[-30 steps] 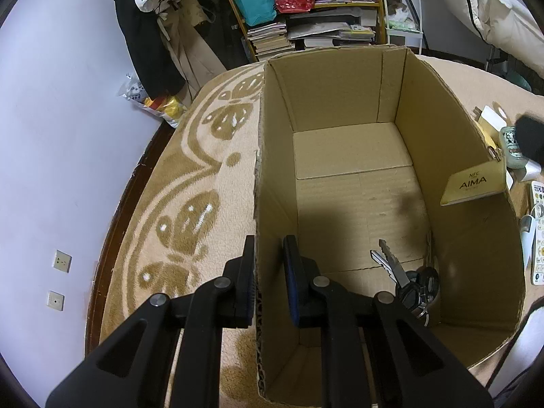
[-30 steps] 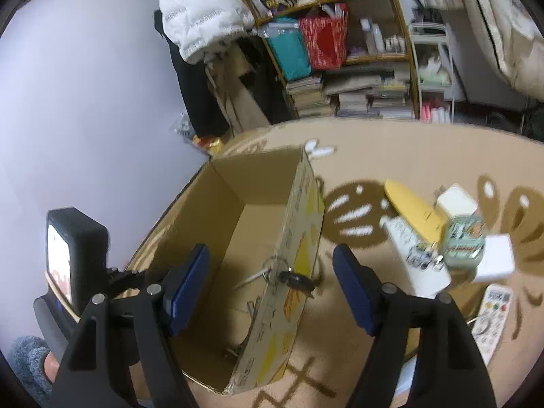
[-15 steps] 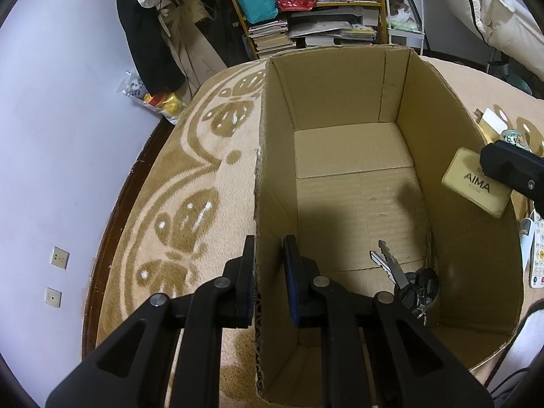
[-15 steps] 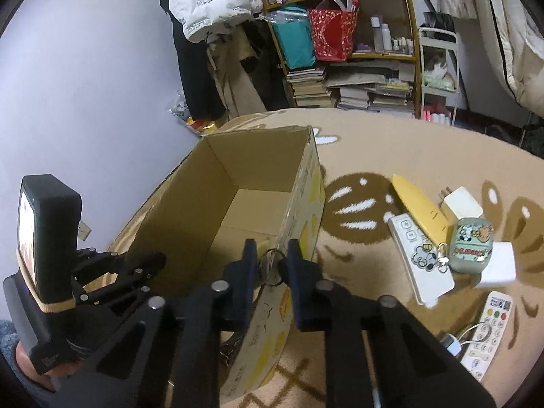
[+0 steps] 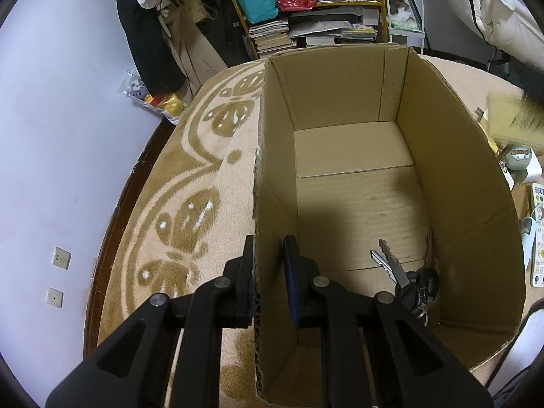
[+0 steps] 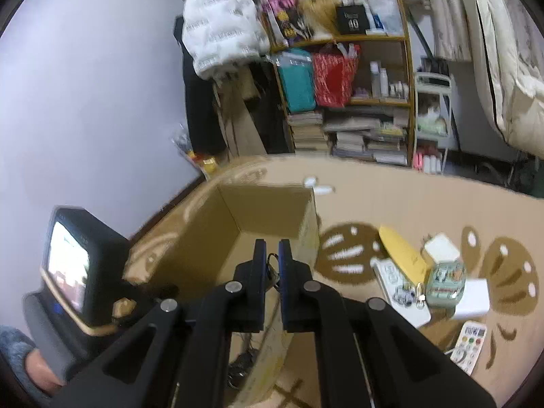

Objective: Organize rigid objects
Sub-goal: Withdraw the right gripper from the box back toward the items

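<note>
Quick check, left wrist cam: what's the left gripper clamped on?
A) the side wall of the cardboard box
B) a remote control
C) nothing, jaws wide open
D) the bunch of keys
A: the left gripper has one finger outside and one inside the cardboard box, pinching its side wall, while the keys lie loose on the box floor.

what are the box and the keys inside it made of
The cardboard box: corrugated cardboard, matte brown; the fluted layer shows along the torn wall edge the left gripper clamps. The keys: blades look like bright metal, silvery with cut teeth; the heads look like black plastic, though that is less certain.
</note>
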Motion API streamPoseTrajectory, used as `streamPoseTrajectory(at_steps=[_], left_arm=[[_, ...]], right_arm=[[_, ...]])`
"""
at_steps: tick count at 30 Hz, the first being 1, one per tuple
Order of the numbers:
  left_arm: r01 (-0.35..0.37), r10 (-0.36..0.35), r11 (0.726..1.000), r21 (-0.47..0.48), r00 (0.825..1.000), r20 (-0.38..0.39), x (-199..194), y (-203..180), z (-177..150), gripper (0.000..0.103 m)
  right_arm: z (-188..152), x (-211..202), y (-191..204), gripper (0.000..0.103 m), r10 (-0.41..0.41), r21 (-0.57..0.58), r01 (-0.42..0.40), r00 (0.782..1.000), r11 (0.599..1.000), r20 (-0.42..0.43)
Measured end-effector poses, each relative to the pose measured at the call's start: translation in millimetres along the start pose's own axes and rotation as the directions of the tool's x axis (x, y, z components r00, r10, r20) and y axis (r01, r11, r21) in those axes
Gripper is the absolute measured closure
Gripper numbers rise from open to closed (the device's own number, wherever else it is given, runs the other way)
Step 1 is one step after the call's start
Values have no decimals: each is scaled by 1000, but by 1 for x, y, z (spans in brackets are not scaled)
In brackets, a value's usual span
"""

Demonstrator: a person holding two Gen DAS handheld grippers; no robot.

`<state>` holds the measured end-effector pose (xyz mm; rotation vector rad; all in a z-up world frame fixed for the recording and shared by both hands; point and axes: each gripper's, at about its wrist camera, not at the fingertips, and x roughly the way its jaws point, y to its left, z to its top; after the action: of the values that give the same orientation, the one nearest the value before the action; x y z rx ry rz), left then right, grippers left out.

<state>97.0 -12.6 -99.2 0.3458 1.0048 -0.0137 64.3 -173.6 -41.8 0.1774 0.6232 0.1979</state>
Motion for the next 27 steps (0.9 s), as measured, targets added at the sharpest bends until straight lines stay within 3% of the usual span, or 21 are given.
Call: streamPoseTrajectory(at_steps=[8,18,22,24,27], left_arm=[[1,-1,1000,-3,1000,-1,1,0,0,88],[15,-15,1000,-15,1000,-4,2,2,-1,88],[13,-13,1000,-12,1000,-3,3,1,-1,88],[12,-12,1000,-11,1000,-4,3,1,-1,88],[15,-15,1000,-12,1000,-5,4,1,-2,88]], right_arm=[[15,-27,21,96,86,-22,-84,992,996,93],[-5,13,22,95,18,-33,-20,998,999,-53],[-7,14,16,94,20,-23,-22,998,999,-64],[-5,10,13,89,11,-24,-12,999,1000,-45],[-3,4,2,57,-30,-17,30,999,999,-26]])
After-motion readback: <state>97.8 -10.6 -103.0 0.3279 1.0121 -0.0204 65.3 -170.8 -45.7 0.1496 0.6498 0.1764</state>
